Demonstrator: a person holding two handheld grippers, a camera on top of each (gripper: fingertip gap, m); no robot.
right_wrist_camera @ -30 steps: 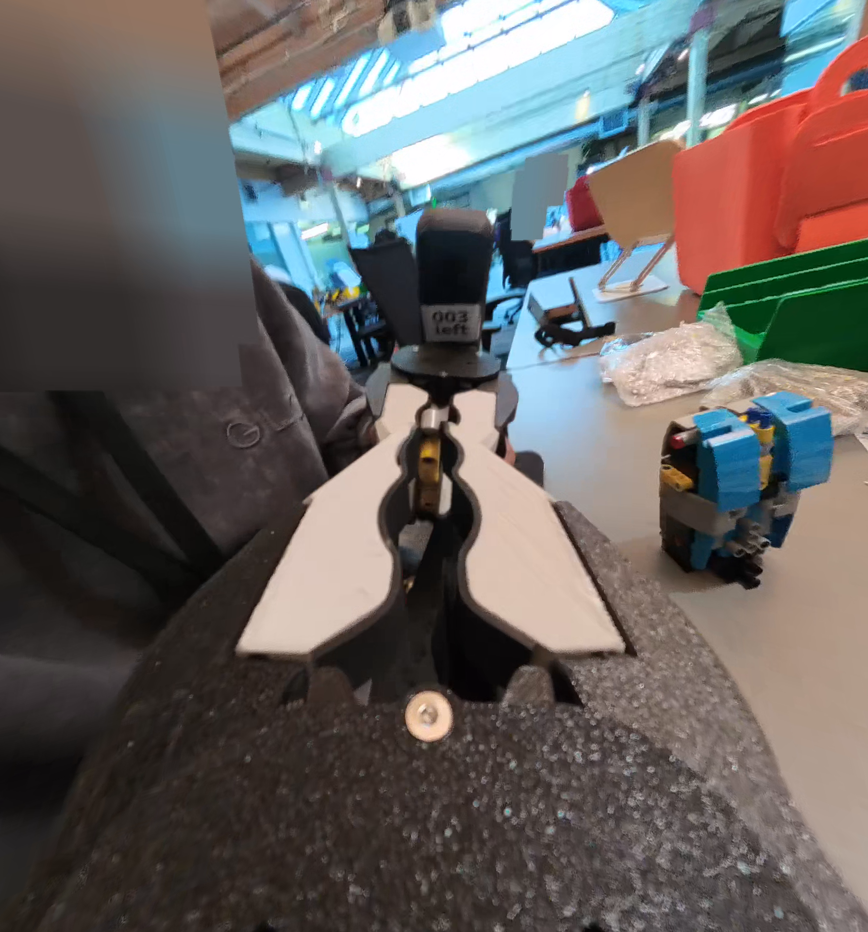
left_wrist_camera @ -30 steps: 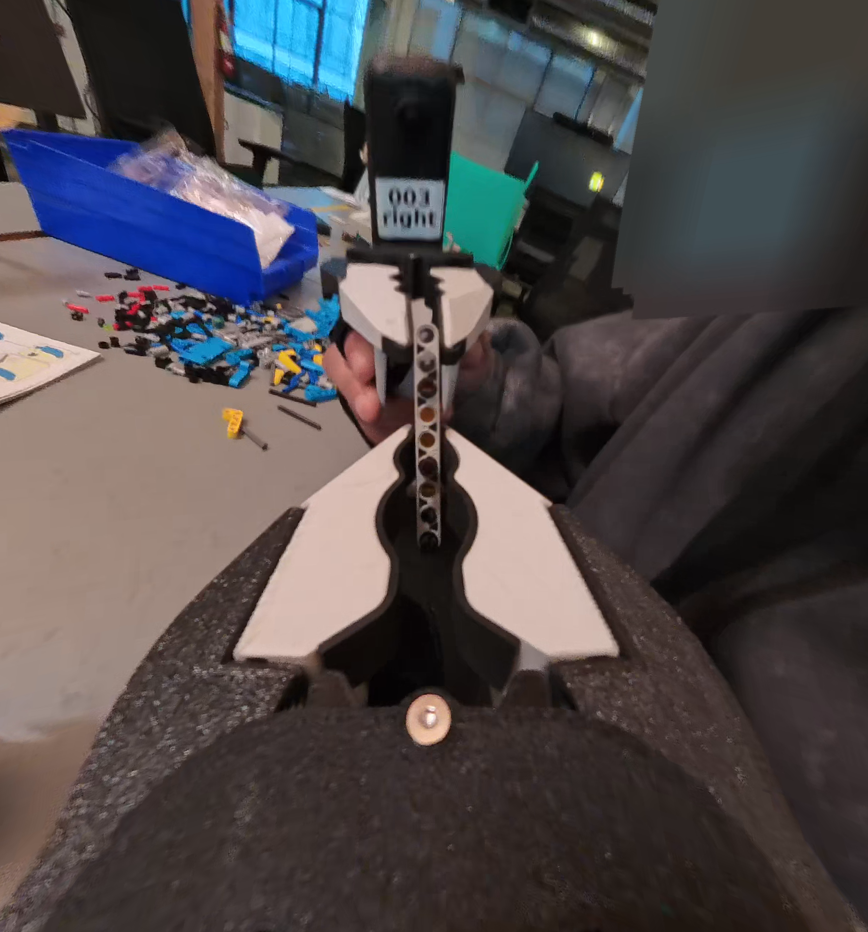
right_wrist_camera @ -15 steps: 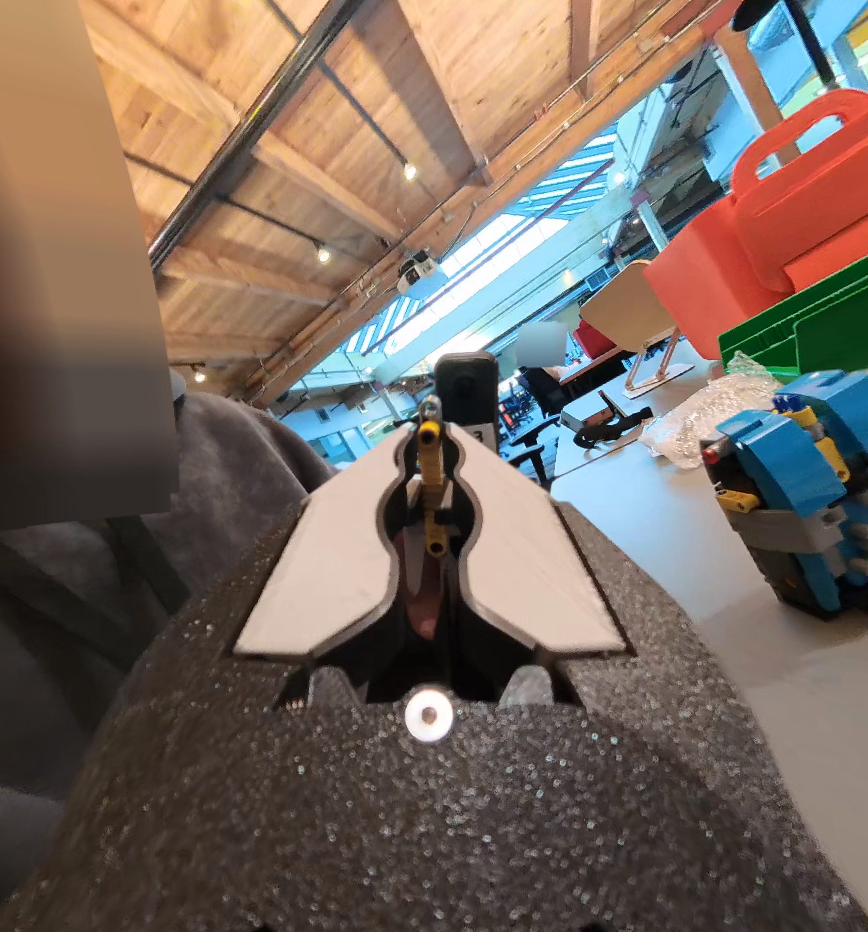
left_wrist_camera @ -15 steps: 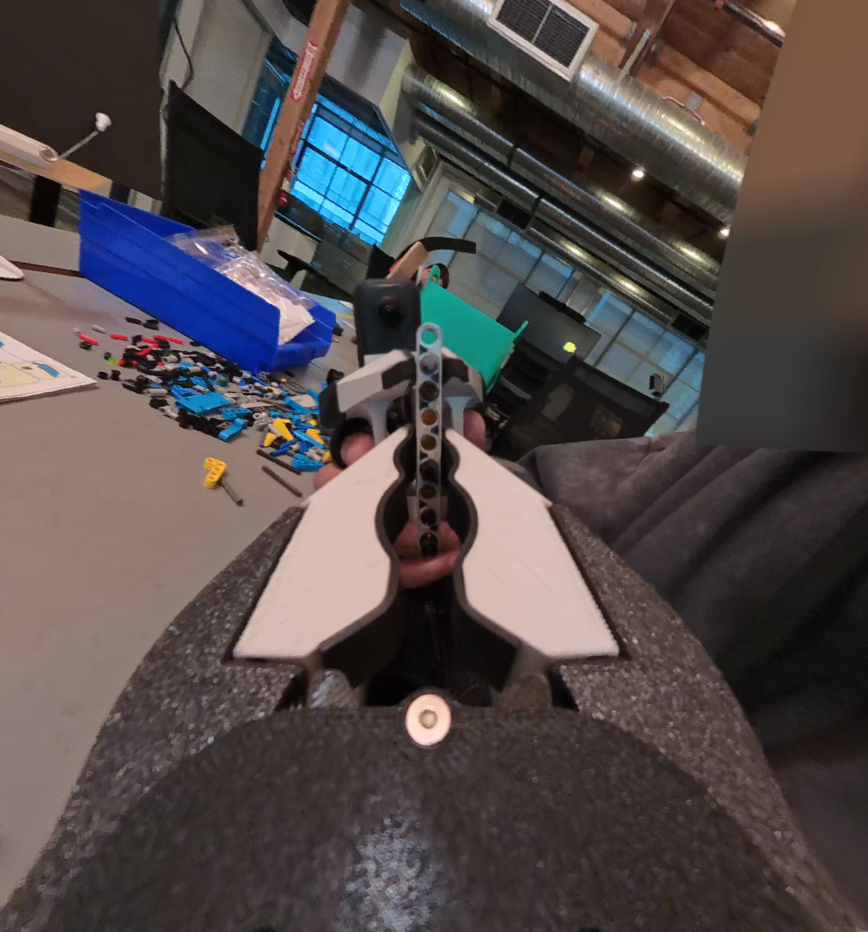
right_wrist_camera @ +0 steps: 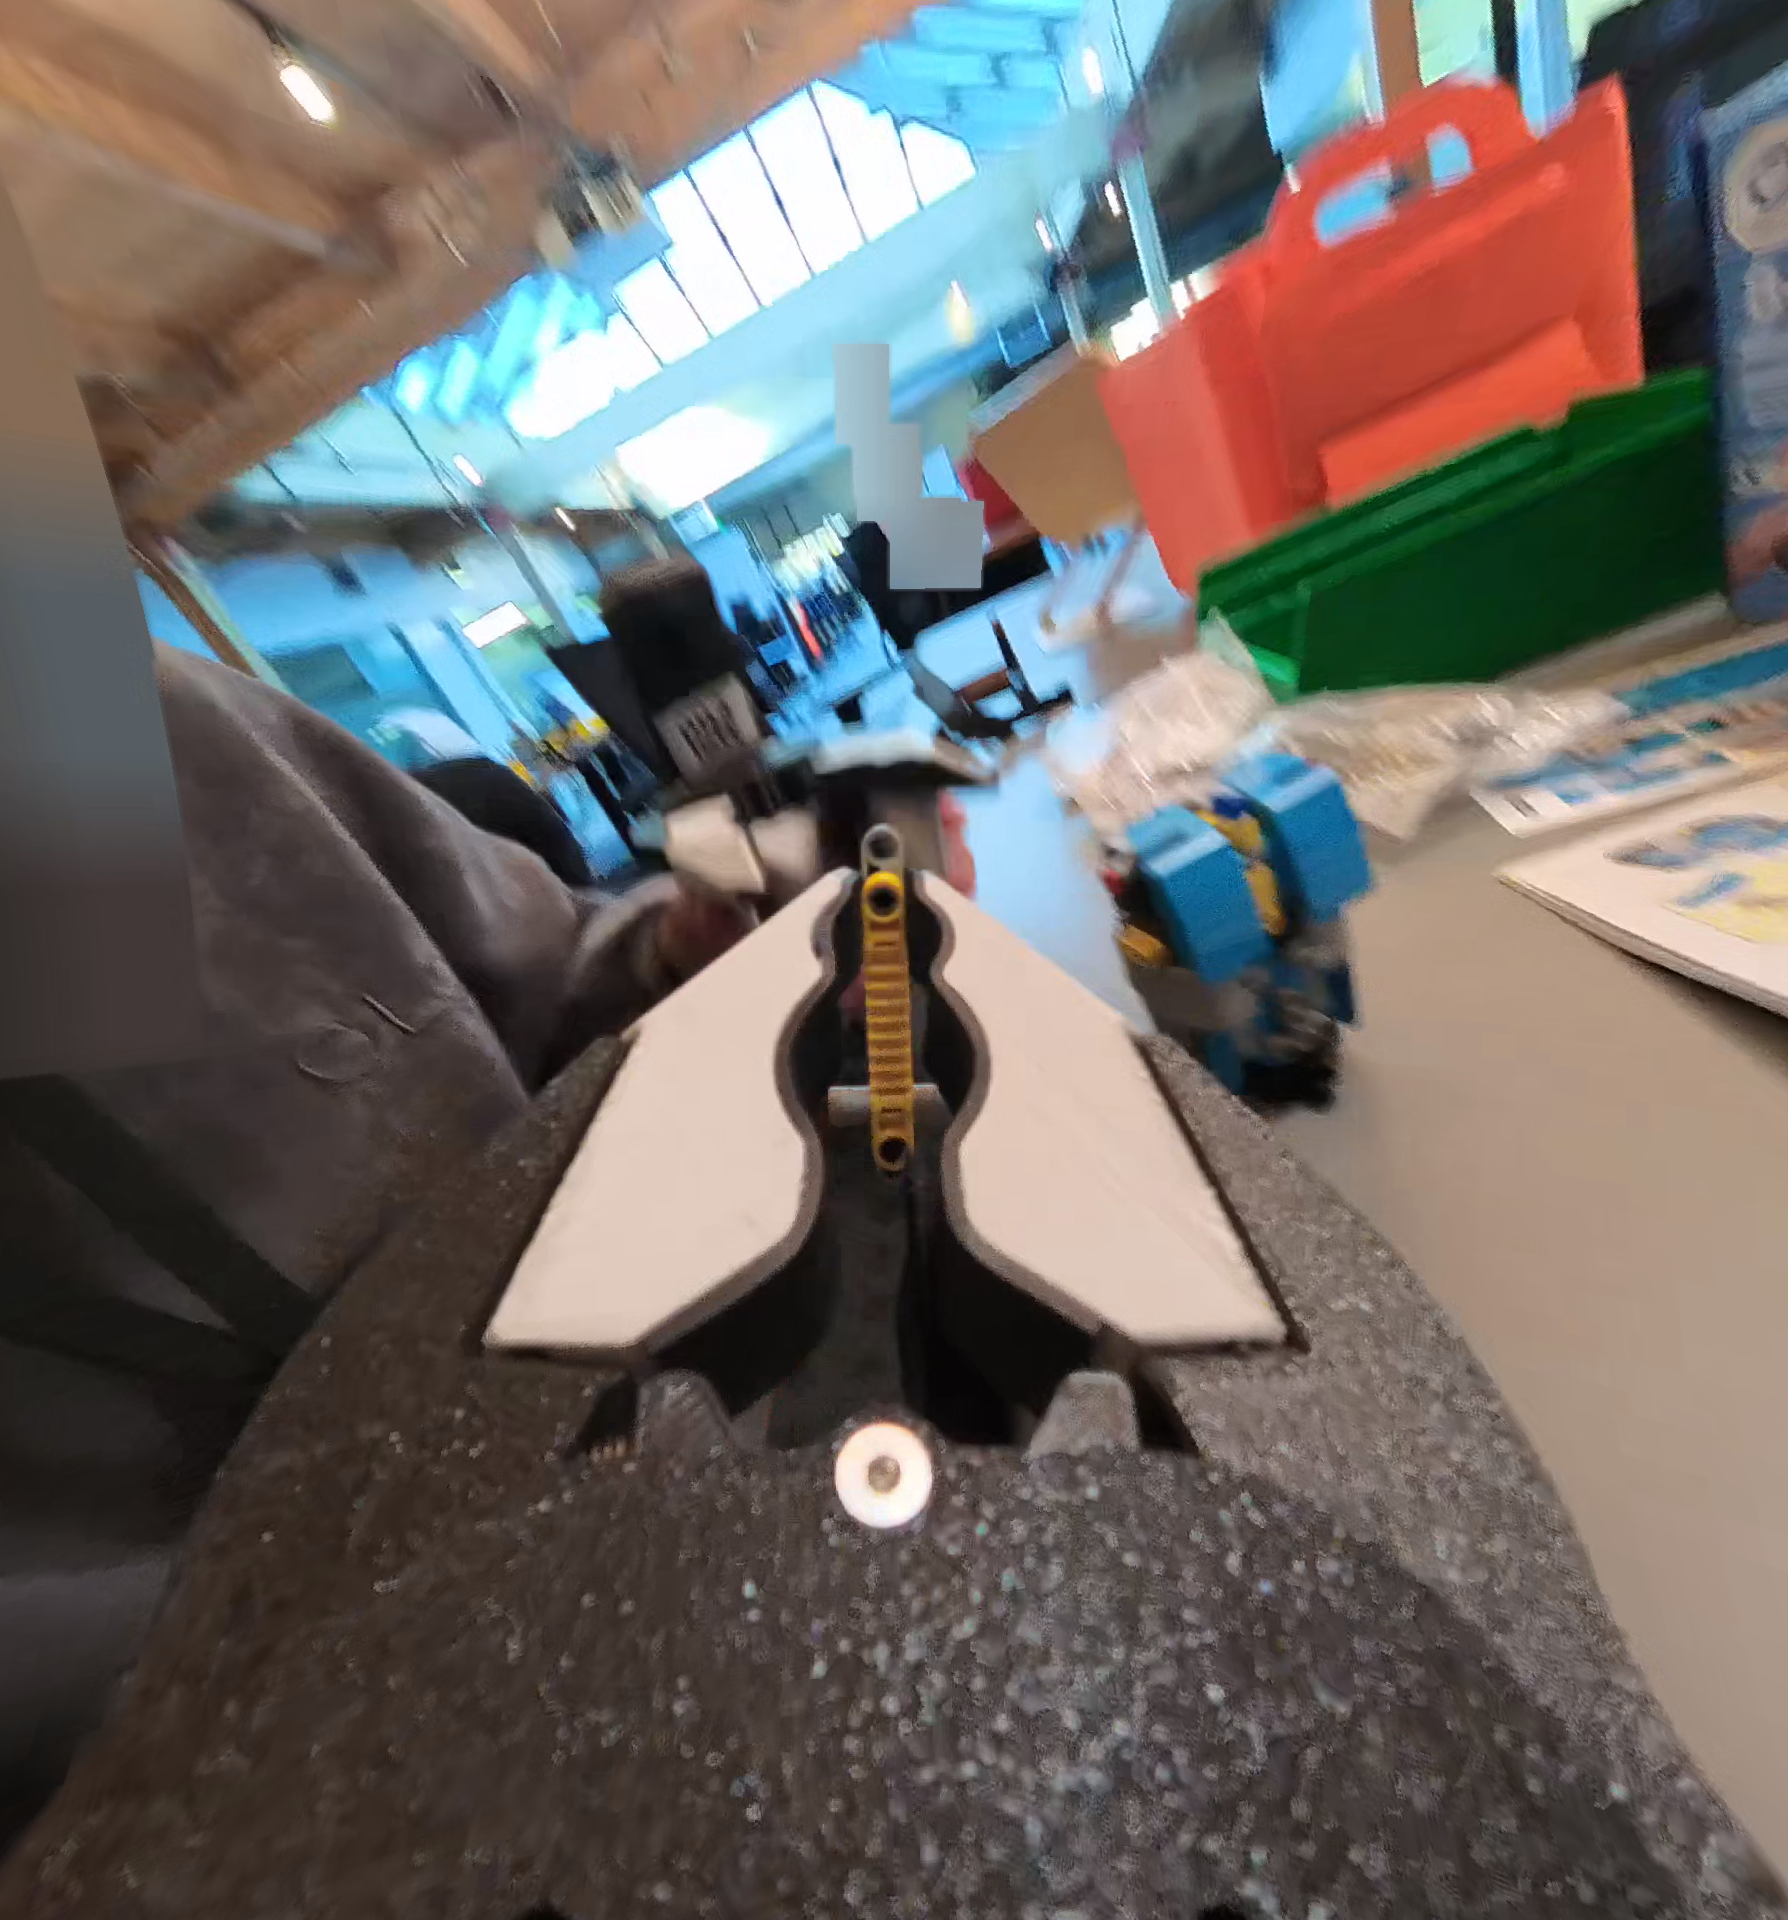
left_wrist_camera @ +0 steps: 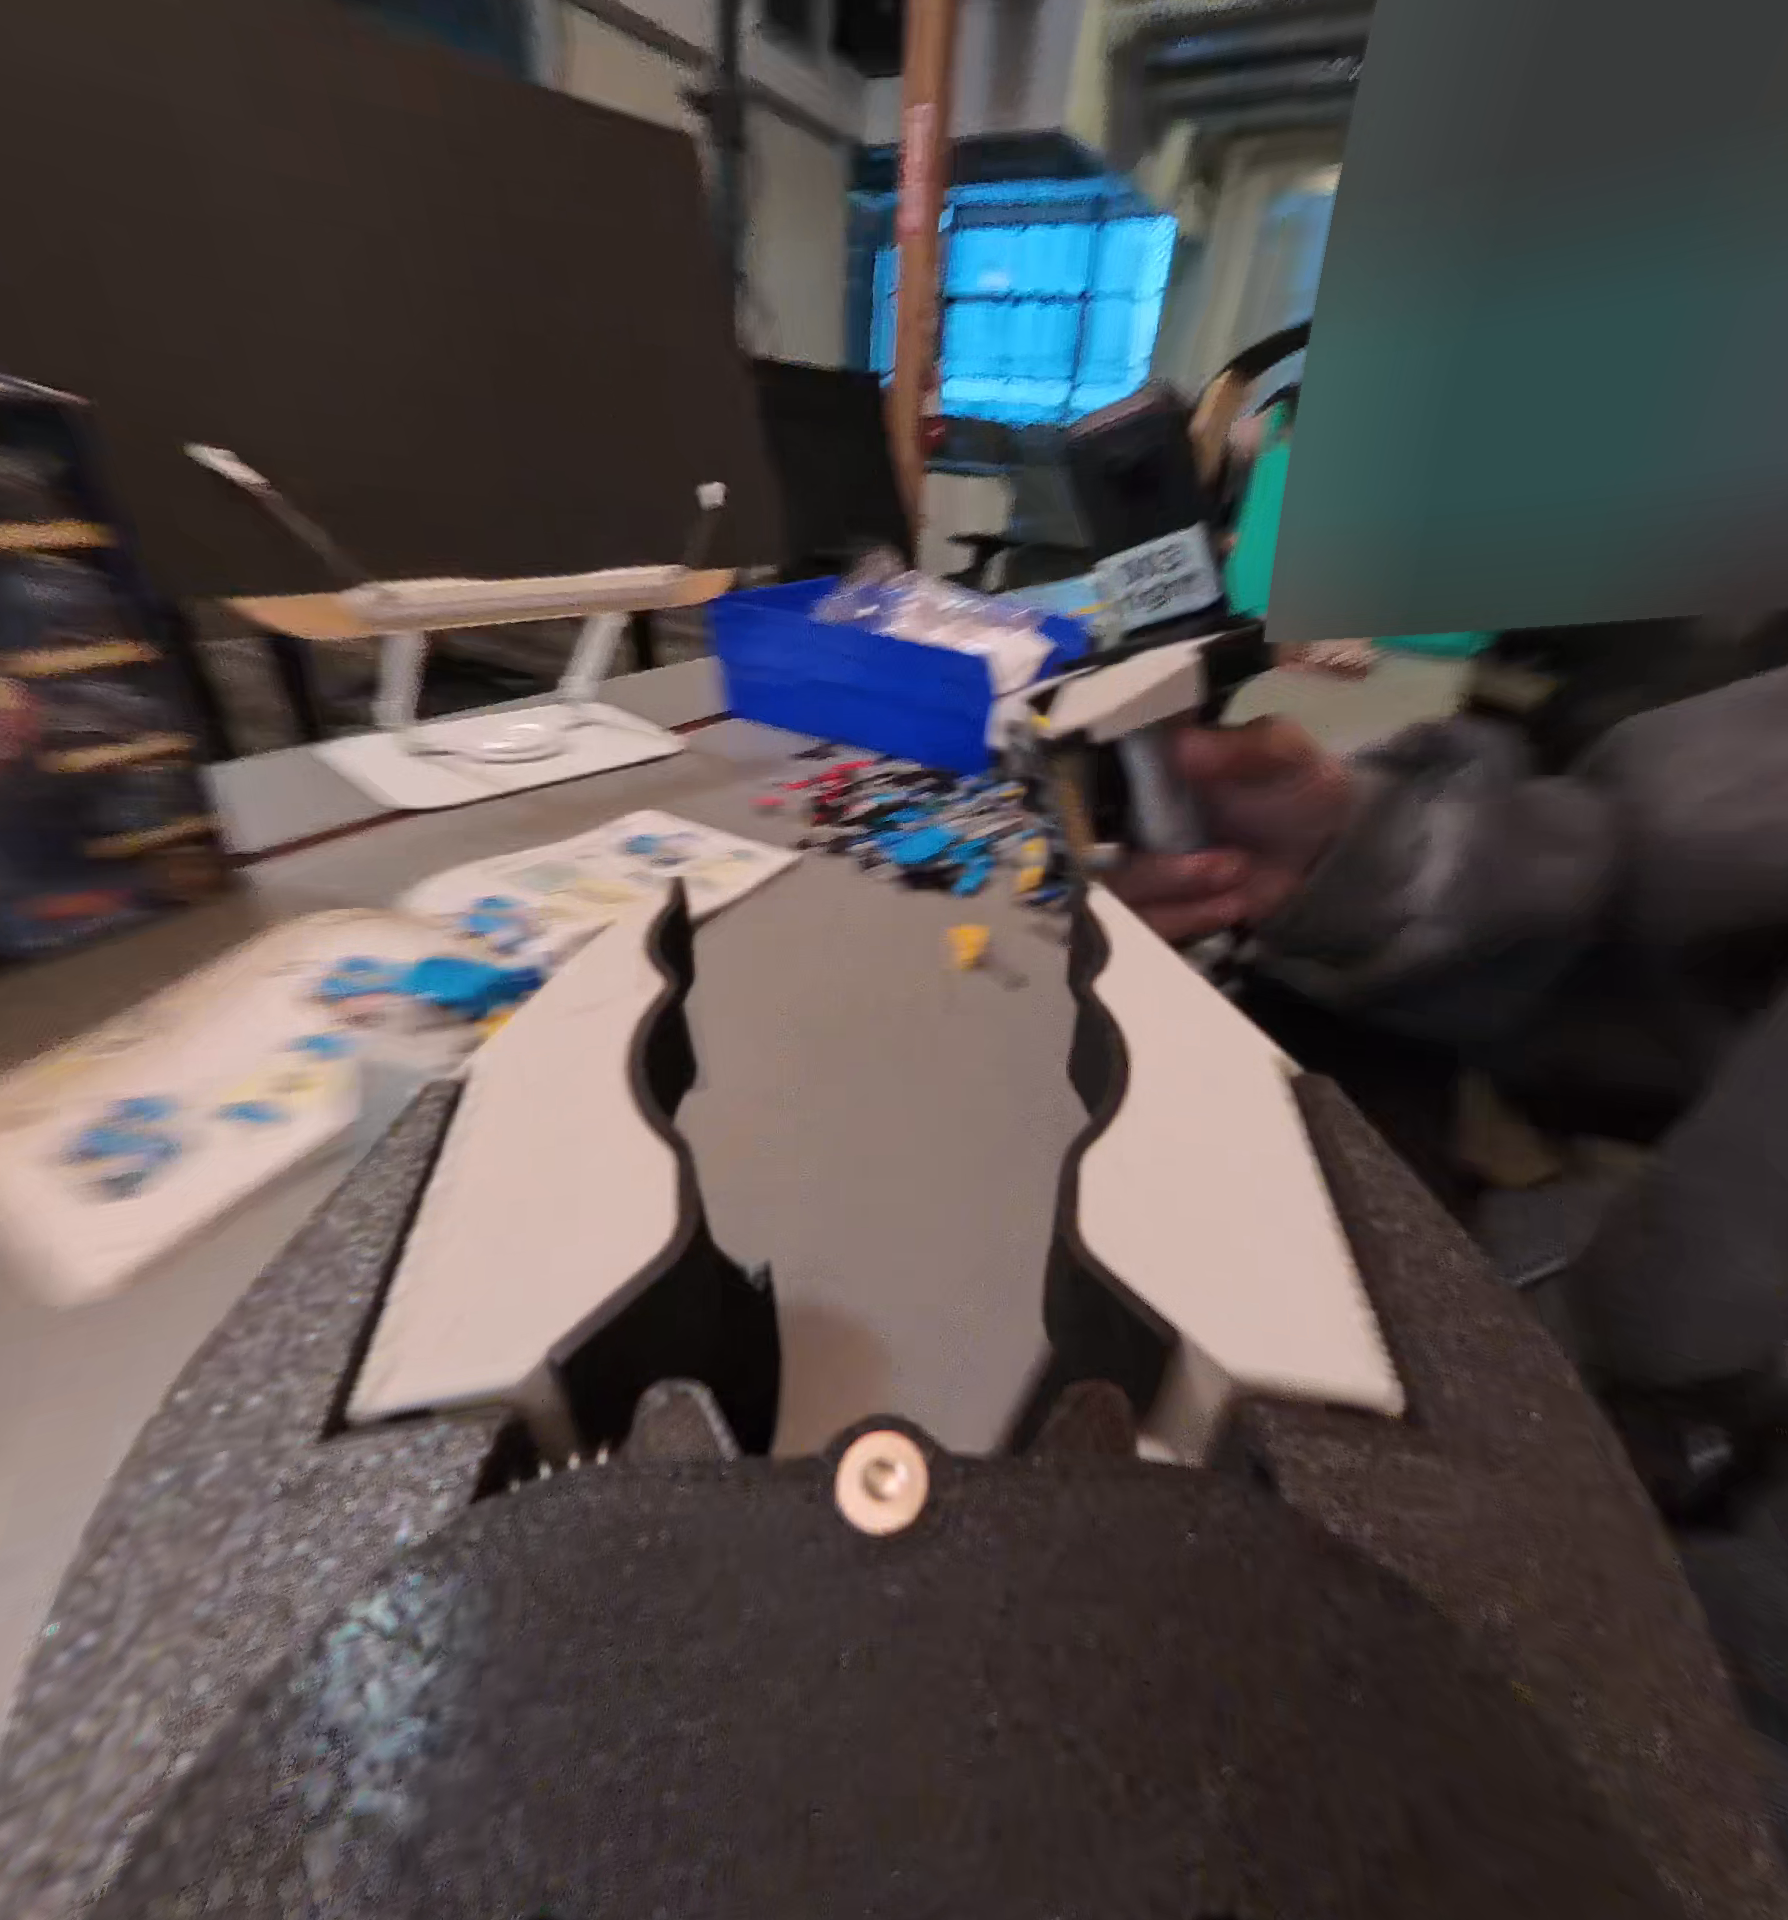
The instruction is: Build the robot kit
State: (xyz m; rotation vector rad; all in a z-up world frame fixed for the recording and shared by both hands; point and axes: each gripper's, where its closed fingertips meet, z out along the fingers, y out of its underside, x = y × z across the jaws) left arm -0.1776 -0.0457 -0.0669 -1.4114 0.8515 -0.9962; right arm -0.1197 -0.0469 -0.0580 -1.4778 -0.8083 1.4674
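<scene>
My right gripper [right_wrist_camera: 885,883] is shut on a yellow toothed bar [right_wrist_camera: 885,1023], with a grey beam [right_wrist_camera: 882,847] showing past its tip and a grey pin across its lower end. It is held in the air in front of a person's grey sleeve [right_wrist_camera: 370,894]. My left gripper [left_wrist_camera: 879,914] is open and empty above the grey table [left_wrist_camera: 869,1122]. The right gripper also shows in the left wrist view [left_wrist_camera: 1061,717], at the upper right, with the bar hanging from it. The left gripper shows blurred in the right wrist view [right_wrist_camera: 724,842].
A blue brick model [right_wrist_camera: 1243,935] stands on the table right of my right gripper. Instruction sheets [left_wrist_camera: 142,1091] lie at the left. A pile of loose bricks [left_wrist_camera: 921,821] and a yellow piece [left_wrist_camera: 968,945] lie before a blue bin [left_wrist_camera: 869,665]. A green bin [right_wrist_camera: 1472,540] and orange bag [right_wrist_camera: 1389,312] stand behind. Tip to tip, the grippers are about 8 cm apart.
My left gripper has let go of the grey beam, opened wide and swung away to the left over the table. My right gripper keeps the yellow bar and the beam and has tilted lower.
</scene>
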